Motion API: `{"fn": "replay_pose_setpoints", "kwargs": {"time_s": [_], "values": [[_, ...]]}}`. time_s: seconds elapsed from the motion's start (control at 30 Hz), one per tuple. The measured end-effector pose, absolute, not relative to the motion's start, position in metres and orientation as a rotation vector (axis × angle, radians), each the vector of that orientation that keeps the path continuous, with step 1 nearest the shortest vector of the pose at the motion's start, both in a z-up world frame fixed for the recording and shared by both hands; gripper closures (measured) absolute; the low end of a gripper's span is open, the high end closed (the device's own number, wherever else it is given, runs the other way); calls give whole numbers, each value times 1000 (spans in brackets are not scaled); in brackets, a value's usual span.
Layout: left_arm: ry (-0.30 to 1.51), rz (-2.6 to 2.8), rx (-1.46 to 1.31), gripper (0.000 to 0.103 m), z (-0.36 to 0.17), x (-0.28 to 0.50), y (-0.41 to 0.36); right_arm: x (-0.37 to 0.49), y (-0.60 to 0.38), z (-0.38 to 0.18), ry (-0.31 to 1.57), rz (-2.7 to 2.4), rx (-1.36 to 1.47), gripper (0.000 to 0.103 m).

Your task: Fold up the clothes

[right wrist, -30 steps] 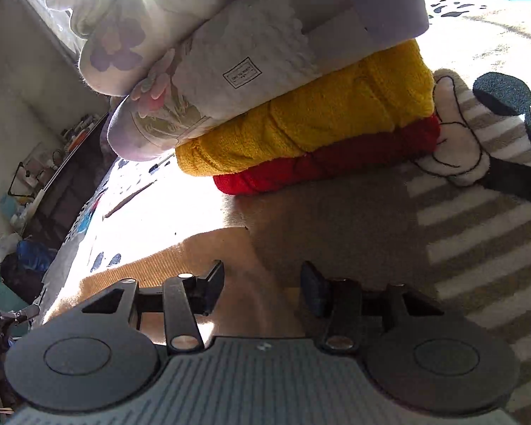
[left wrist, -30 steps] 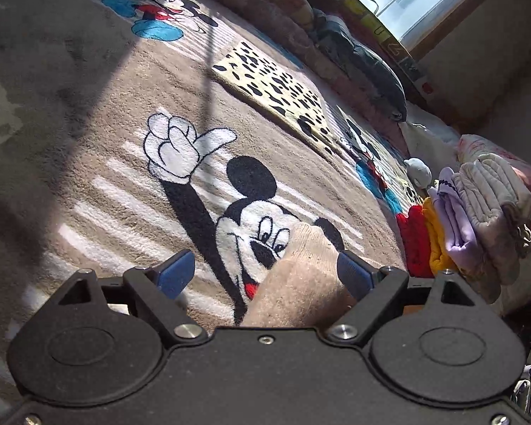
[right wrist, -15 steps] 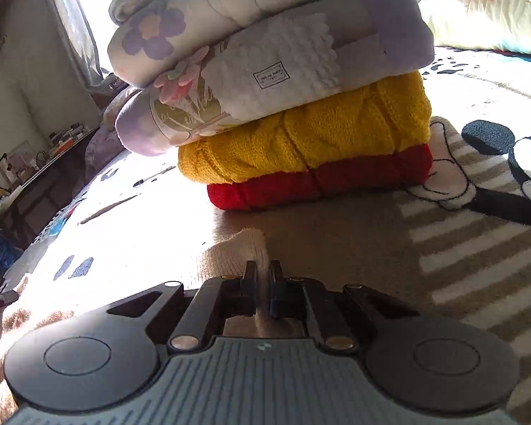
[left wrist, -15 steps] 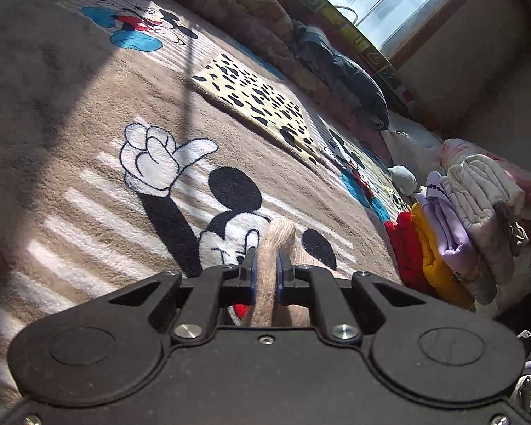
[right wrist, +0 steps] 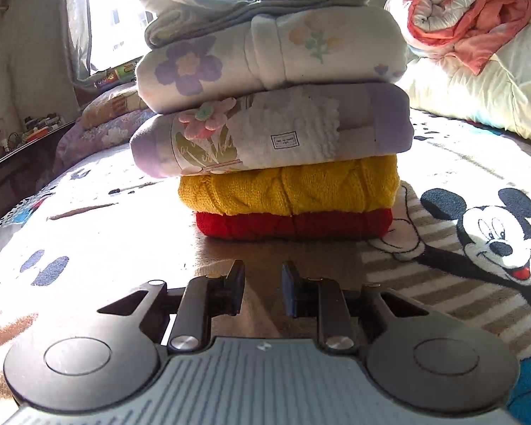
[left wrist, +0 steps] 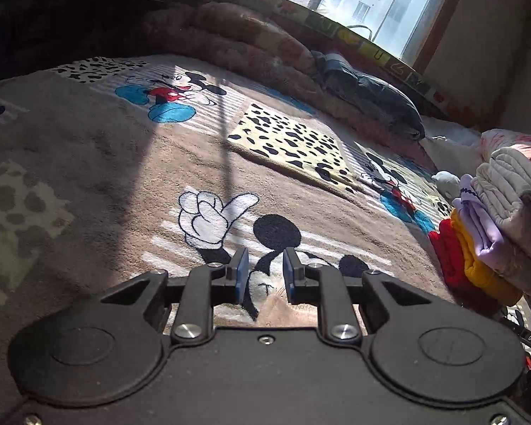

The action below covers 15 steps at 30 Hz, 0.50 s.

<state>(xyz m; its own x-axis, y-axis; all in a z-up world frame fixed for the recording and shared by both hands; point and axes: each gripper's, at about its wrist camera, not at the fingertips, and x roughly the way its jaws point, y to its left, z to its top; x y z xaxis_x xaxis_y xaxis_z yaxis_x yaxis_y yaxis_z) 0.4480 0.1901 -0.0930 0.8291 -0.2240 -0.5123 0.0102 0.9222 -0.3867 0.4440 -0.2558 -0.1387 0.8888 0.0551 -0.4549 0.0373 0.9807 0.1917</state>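
A beige knit garment (left wrist: 293, 313) lies on the cartoon-mouse blanket (left wrist: 99, 163), just under and behind the tips of my left gripper (left wrist: 264, 276). That gripper is open by a small gap and only blanket shows between its blue pads. My right gripper (right wrist: 263, 285) is open too, nothing held, with a pale edge of the beige garment (right wrist: 210, 270) by its left finger. Straight ahead of it stands a stack of folded clothes (right wrist: 290, 163): red at the bottom, then yellow, lilac and floral cream. The same stack (left wrist: 485, 241) sits at the far right in the left wrist view.
A rolled brown quilt (left wrist: 237, 42) and a dark bundle (left wrist: 371, 99) lie along the window side. A cream duvet with an orange cloth (right wrist: 478, 35) is piled at the right. A small white soft toy (left wrist: 446, 182) lies near the stack.
Both grippers, shut on the beige garment half a second ago, have opened and let it go. Both have tilted up, so the garment has dropped almost out of view.
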Motion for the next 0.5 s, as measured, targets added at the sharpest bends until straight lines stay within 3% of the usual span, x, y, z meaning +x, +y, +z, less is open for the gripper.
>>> {"fn": "replay_pose_setpoints", "kwargs": {"time_s": [0.13,0.27,0.3,0.5], "values": [[647,-351,-392,85,-90,433,172,411,-220,-114,411,143,116,78],[804,-328,-363,65,-137,444,148,395,-151,-107,426,348,34,79],[809,-251,-329,80,-150,445,146,394,-134,-109,446,386,19,80],[753,-326,-298,76,-127,436,128,360,-75,-122,519,526,-91,80]]}}
